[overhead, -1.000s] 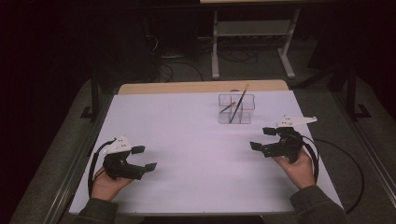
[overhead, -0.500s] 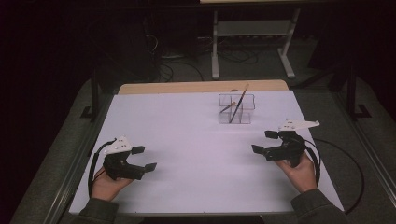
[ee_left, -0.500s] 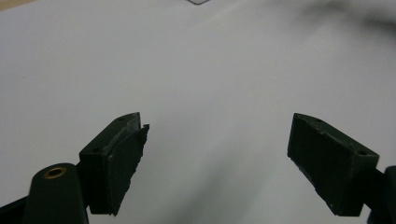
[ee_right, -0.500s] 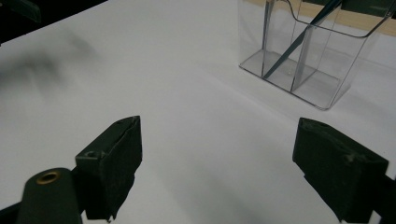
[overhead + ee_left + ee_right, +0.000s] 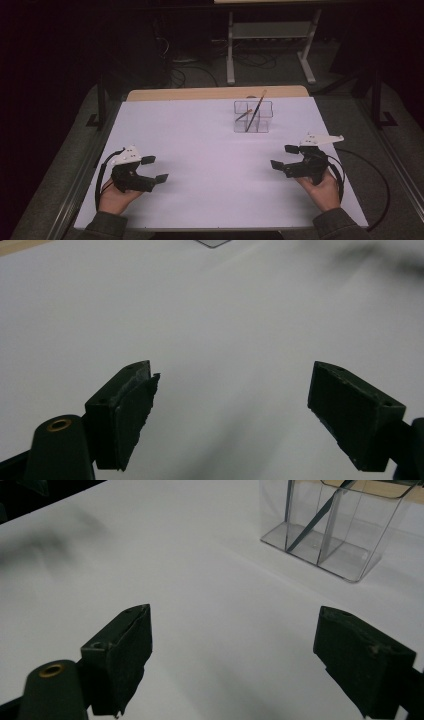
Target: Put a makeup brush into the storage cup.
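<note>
From the high view, the left gripper [image 5: 155, 169] at 8 o'clock and right gripper [image 5: 284, 156] at 4 o'clock rest wide open and empty on the white table [image 5: 200, 150]. The left gripper view shows bare table between spread jaws. In the right gripper view, the clear organizer [image 5: 335, 525] stands at 1 o'clock with a pencil [image 5: 320, 517] leaning inside, probably the thing to reach next.

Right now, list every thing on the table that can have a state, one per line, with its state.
Left tool: open, empty, low over the table.
Right tool: open, empty, pointed toward the organizer.
Clear organizer: upright, standing on the white table.
Long pencil: leaning in the organizer, top past the rim.
Short pencil: leaning in the organizer.
</note>
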